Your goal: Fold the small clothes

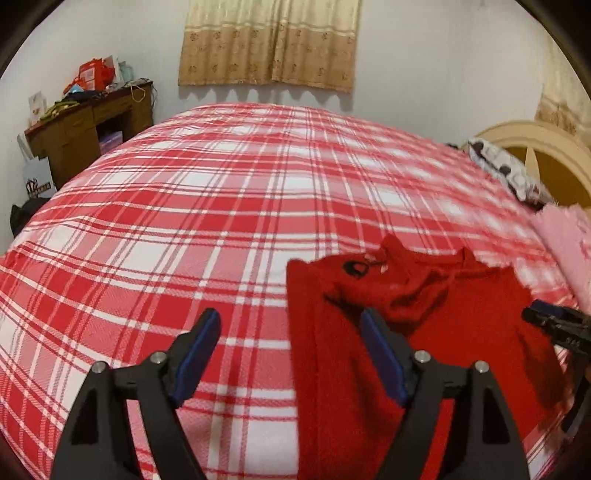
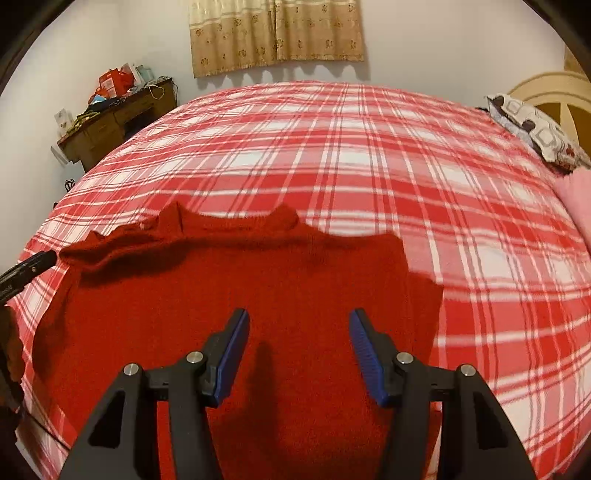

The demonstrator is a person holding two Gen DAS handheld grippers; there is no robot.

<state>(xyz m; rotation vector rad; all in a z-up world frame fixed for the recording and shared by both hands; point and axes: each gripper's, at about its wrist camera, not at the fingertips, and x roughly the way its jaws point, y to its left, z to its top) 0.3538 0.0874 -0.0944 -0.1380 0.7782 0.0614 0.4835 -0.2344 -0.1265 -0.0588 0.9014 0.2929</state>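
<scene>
A small red knitted garment (image 1: 461, 325) lies on the red-and-white plaid bed (image 1: 221, 206), with a dark motif near its bunched top. My left gripper (image 1: 291, 325) is open and empty, straddling the garment's left edge just above it. In the right wrist view the same garment (image 2: 258, 288) lies spread flat, its left part rumpled. My right gripper (image 2: 299, 325) is open and empty, hovering over the garment's middle. The right gripper's tip shows in the left wrist view (image 1: 554, 321); the left gripper's tip shows at the far left of the right wrist view (image 2: 29, 269).
A pink cloth (image 1: 569, 243) and a patterned pillow (image 2: 539, 129) lie at the bed's right side by a cream headboard (image 1: 546, 147). A cluttered wooden desk (image 1: 92, 122) stands at the back left. A beige curtain (image 2: 277, 33) hangs on the far wall.
</scene>
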